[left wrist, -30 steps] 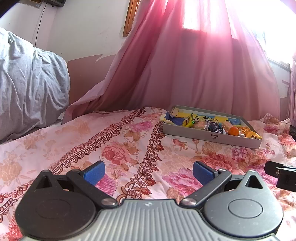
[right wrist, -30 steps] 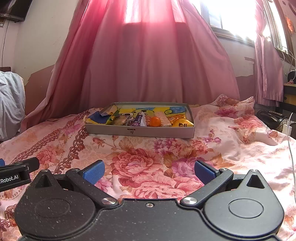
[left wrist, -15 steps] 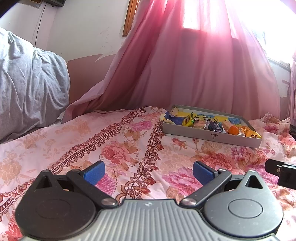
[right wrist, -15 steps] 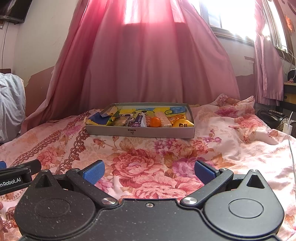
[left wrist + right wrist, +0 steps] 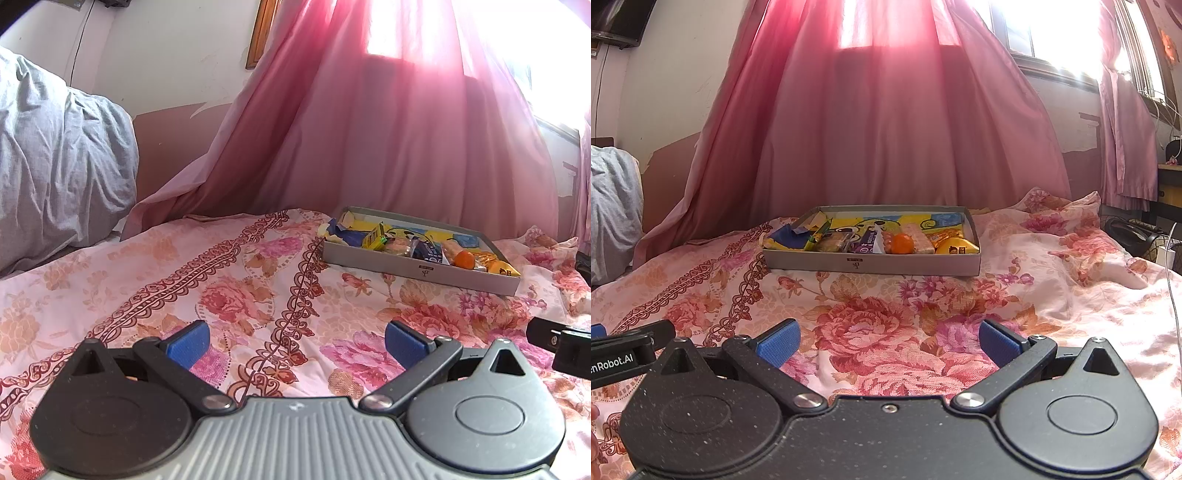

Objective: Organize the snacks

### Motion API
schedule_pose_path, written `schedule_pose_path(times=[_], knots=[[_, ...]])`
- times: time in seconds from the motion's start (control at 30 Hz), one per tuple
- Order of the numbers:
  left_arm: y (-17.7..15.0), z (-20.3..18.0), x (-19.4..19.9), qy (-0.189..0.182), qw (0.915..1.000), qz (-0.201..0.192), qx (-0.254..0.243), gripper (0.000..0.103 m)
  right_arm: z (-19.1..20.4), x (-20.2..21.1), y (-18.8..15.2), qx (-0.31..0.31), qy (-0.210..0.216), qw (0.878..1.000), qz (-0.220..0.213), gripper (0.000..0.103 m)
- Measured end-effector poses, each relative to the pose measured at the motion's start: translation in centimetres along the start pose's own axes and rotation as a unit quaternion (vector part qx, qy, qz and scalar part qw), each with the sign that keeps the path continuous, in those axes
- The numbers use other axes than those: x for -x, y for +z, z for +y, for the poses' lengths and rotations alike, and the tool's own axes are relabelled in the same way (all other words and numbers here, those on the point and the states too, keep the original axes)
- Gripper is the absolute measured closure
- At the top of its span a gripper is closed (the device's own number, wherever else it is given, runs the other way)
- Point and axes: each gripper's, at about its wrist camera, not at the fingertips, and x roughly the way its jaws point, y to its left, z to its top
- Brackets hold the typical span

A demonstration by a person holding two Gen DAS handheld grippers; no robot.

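Both tools sit low over the bedspread (image 5: 886, 295) with nothing held: I see my right gripper (image 5: 888, 341) spread wide, my left gripper (image 5: 293, 339) the same. Compared with a second ago, almost nothing has changed; the left view has drifted slightly, so the right tool's edge sits a touch lower in it. I judge no snack has been handled in that second.

Well ahead lies the box (image 5: 871, 264), snacks (image 5: 849, 242) packed inside along its near wall, an orange (image 5: 902, 243) among them. That fits sorting either pending or finished. Wrappers overlap; labels are too small to read, and the box's far half is hard to see.
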Motion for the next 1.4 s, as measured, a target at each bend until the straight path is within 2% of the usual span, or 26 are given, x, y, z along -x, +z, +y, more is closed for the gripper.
schedule_pose_path(times=[0.9, 1.13, 1.4], knots=[[-0.04, -0.11, 0.05, -0.002, 1.0, 0.003, -0.003, 0.0, 0.05, -0.06, 0.04, 0.0, 0.0, 1.0, 0.002, 0.001], [0.16, -0.55, -0.08, 0.032, 0.9989, 0.025, -0.024, 0.001, 0.2, -0.23, -0.16, 0.001, -0.002, 1.0, 0.007, 0.001], [0.2, -0.42, 0.02, 0.039, 0.9986, 0.026, -0.025, 0.001, 0.21, -0.42, -0.14, 0.003, -0.003, 1.0, 0.014, 0.001]])
